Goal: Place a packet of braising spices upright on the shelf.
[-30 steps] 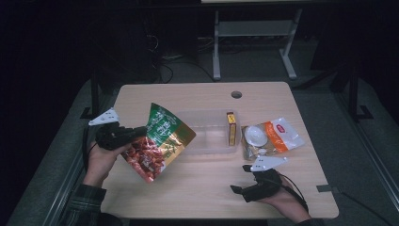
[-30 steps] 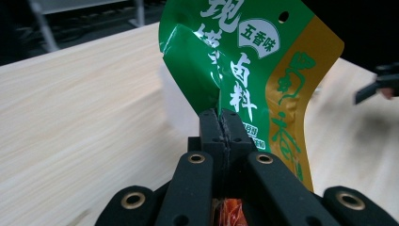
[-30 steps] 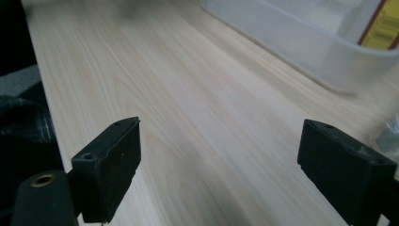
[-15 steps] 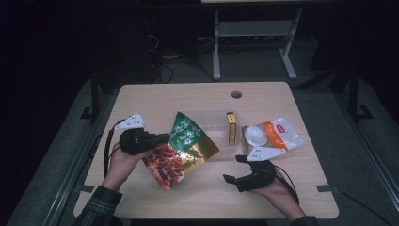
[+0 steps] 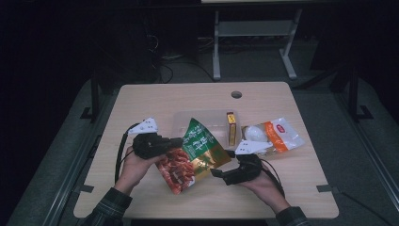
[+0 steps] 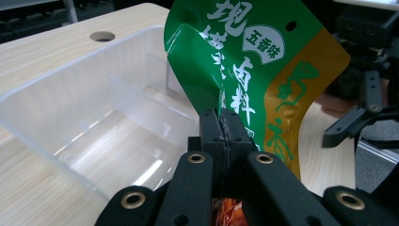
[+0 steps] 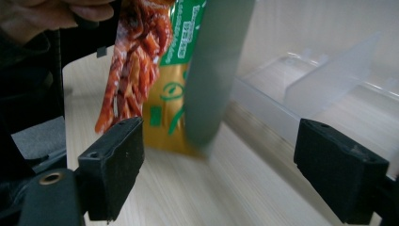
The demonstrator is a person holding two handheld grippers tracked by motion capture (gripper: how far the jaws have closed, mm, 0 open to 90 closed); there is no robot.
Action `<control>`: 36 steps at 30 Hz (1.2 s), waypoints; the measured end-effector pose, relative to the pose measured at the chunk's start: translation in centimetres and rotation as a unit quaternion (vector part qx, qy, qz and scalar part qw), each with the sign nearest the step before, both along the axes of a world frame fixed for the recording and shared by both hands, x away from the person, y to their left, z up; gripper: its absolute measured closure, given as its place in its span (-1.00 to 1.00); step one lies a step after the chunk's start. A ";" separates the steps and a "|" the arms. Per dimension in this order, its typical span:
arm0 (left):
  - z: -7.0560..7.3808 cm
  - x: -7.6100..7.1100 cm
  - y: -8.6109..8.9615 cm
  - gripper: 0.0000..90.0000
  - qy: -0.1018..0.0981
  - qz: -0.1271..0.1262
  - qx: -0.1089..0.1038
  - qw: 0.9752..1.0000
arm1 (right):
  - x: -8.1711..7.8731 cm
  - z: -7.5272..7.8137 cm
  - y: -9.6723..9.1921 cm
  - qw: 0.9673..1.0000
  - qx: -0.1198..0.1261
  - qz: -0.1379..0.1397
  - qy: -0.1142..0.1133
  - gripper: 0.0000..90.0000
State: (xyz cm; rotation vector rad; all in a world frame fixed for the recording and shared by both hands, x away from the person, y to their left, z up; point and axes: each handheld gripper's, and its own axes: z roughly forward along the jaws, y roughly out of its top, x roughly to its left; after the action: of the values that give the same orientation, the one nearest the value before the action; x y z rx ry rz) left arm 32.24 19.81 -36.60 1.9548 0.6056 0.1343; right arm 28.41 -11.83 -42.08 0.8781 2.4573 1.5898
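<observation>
Working across the pale wooden counter (image 5: 141, 101), I'm part-way through carrying a snack packet toward the clear plastic tray (image 5: 181, 123) that sits mid-counter, its compartments split by low dividers. One small yellow-and-brown box (image 5: 230, 128) already stands in the tray's end section, and beside the tray, toward my right, lies a see-through bag (image 5: 282, 134) with an orange band and something white and round inside — that one I haven't touched.

The green, gold and red snack packet (image 5: 195, 155) is off the counter, tilted, hanging just in front of the tray's near wall. My left gripper (image 6: 221, 123) has it: those fingers are pressed right together on the packet's edge, the foil pinched flat between them, green printed face rising above. In the left gripper view the tray's empty sections lie directly behind the packet.

My right gripper (image 7: 221, 176) comes in low from the other side. Its fingers (image 7: 115, 162) stand wide apart with nothing in them, though they have just been closing a little; the packet's lower gold corner hangs between and beyond them, not yet touched by either pad.

So the step, as I judge it, is the hand-over or steadying of the packet before it goes in. Next I'd need to bring the right fingers onto that loose lower corner and close gently — foil slips and crumples — then lift both ends over the tray wall and lay the packet into an empty section, clear of the divider.
</observation>
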 end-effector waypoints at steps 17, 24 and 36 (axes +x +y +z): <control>-0.4 -0.1 -0.6 1.00 0.008 -0.005 -0.014 1.000 | 0.8 -0.2 0.8 0.998 0.042 0.031 0.023 0.70; -0.5 -0.1 -0.7 1.00 0.009 -0.013 -0.013 1.000 | 0.9 0.1 0.4 0.998 0.046 0.036 0.026 0.93; -0.8 -0.7 -1.2 0.88 -0.018 -0.015 0.051 0.998 | 1.3 1.0 -0.8 0.998 0.027 0.056 0.012 0.99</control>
State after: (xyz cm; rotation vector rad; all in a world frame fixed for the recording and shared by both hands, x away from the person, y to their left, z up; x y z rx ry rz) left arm 31.55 18.64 -37.42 2.0553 0.5546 0.1830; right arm 29.67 -12.65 -41.10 0.7852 2.5335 1.6970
